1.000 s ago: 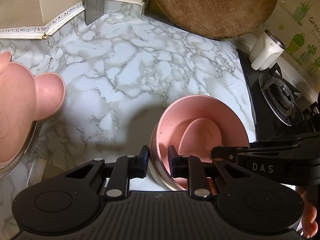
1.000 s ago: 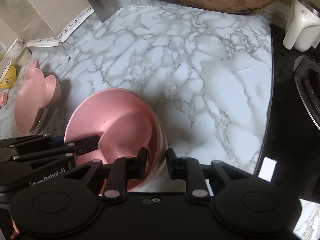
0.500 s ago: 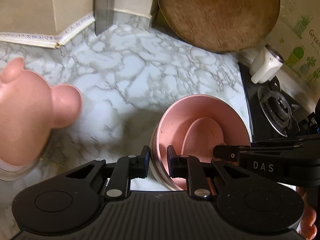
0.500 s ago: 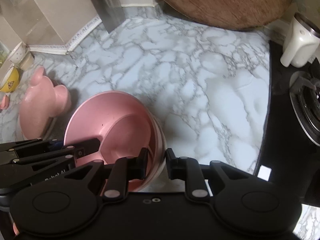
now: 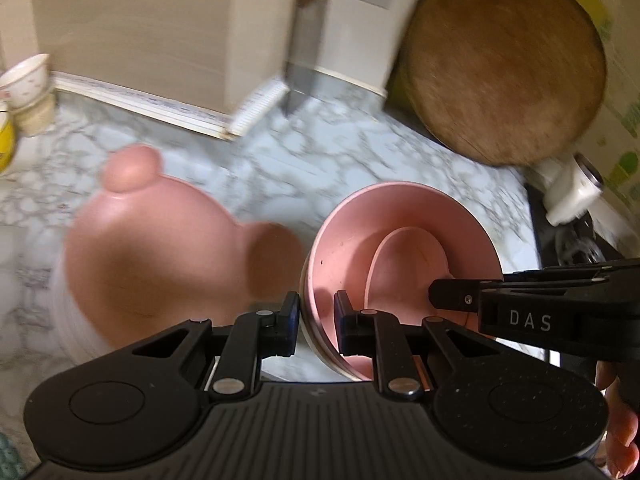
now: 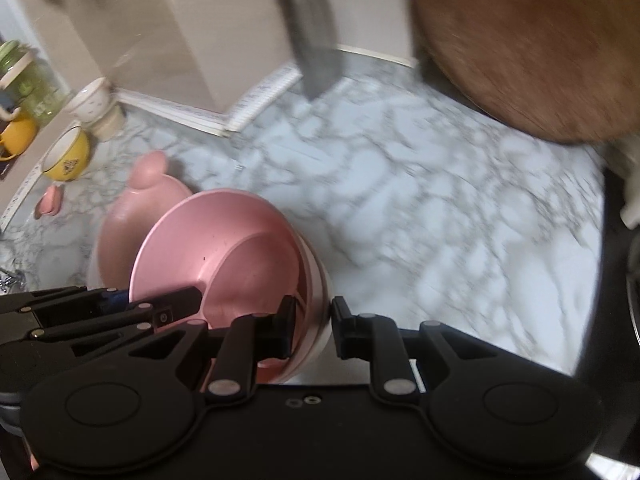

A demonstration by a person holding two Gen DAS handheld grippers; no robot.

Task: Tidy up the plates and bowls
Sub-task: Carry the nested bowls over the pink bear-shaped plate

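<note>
- The left gripper (image 5: 316, 328) is clamped on the near-left rim of the pink bowl (image 5: 348, 248), one finger inside and one outside.
- The right gripper (image 6: 312, 330) pinches the opposite rim of the same bowl — it hangs between both grippers, above the marble counter (image 6: 420, 208).
- The bowl sits just beside a pink eared plate (image 5: 160, 248) — blurred in both views.
- A round wooden board (image 5: 508, 64) leans at the back.
</note>
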